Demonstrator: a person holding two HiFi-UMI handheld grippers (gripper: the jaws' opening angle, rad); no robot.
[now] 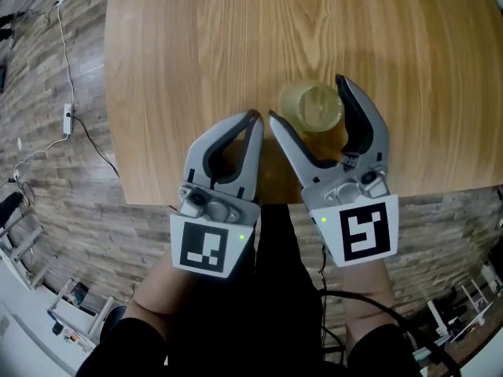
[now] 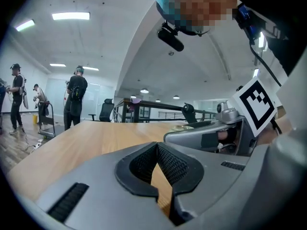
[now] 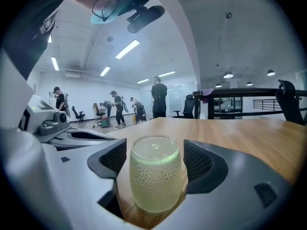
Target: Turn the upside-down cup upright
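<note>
We see the cup (image 3: 156,178) in the lower middle of the right gripper view. It stands on the counter (image 1: 196,53) with its flat, closed base facing up. It is a rounded, barrel-shaped tumbler of pale yellow-green translucent glass, and its wall is covered in small dimples. In the head view it sits just right of centre, on the lower part of the counter.

The right tool (image 1: 305,97) is spread wide, with one smooth grey jaw on each side of the cup. Its black ribbed pads (image 3: 199,159) stand close beside the glass without squeezing it.

The left tool (image 1: 254,116), just to the left in the head view, is pressed together with nothing between its jaws. In the left gripper view we see only a narrow slit of wood behind its cross-hatched pads.

The counter is light wood with a flowing grain and a curved outline.
</note>
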